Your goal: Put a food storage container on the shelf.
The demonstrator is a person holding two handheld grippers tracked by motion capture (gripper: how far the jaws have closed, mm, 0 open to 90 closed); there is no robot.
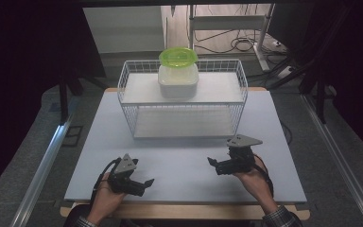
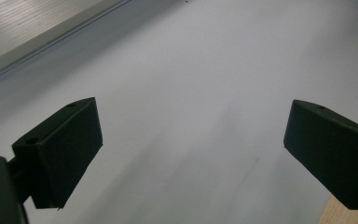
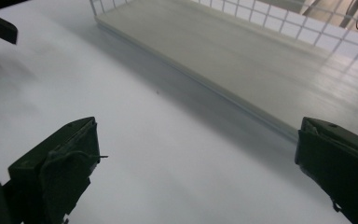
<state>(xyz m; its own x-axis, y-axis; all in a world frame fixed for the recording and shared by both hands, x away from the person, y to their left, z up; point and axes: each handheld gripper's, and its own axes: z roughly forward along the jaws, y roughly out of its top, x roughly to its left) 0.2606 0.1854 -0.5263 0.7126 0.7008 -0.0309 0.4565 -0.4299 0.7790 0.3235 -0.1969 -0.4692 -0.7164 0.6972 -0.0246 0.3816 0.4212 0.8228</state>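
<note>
White lidded container, green lid, upright on rack's upper shelf.

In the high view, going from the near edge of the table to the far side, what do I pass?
Left tongs → right tongs → white wire basket rack → translucent plastic container with round green lid.

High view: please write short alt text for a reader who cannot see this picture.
A person's hands hold the left tool and right tool low over a white table, both empty. Behind them stands a white wire rack, with a clear container with a green lid on its upper shelf.
</note>
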